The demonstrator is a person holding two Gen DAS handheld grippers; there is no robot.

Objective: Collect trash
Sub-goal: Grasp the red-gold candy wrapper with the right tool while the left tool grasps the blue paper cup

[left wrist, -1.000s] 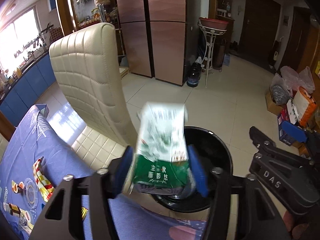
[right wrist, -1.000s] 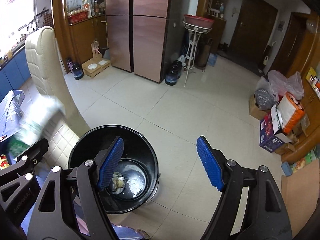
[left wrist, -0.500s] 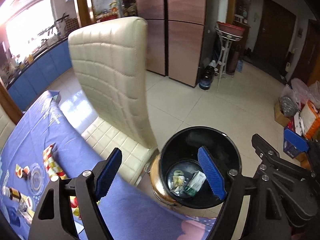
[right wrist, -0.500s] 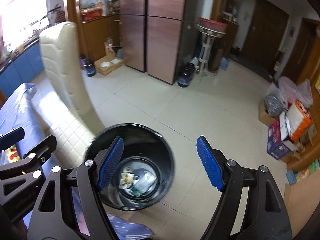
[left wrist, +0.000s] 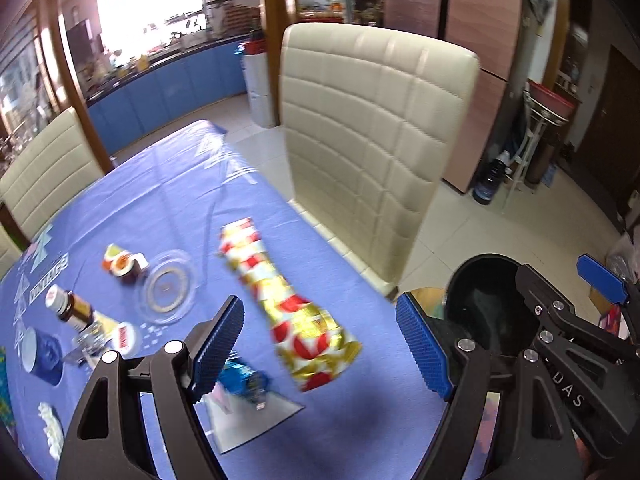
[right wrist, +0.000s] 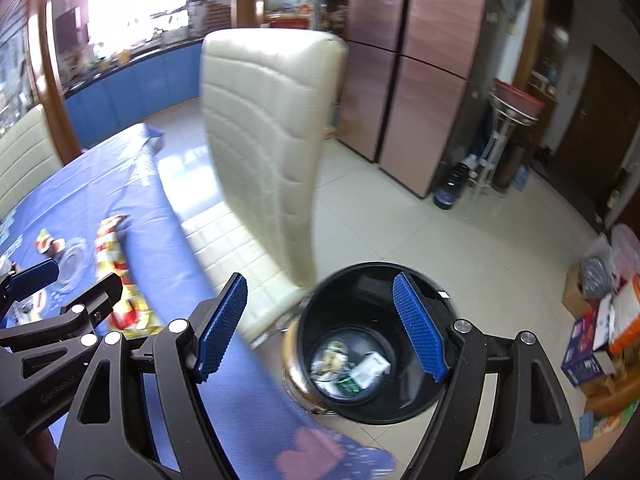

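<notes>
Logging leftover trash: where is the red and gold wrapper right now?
In the left wrist view the red and gold wrapper lies on the blue tablecloth, right of the clear glass dish, near the cream chair.

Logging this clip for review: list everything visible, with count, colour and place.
snack wrapper: 1, red-gold, table centre
blue wrapper: 1, table near edge
clear dish: 1, table left
brown bottle: 1, lying, table left
table: 1, blue cloth
chair: 1, cream, beside table
trash bin: 1, black, on floor, litter inside
left hand-held gripper: open, over table
right hand-held gripper: open, over the bin's left rim
</notes>
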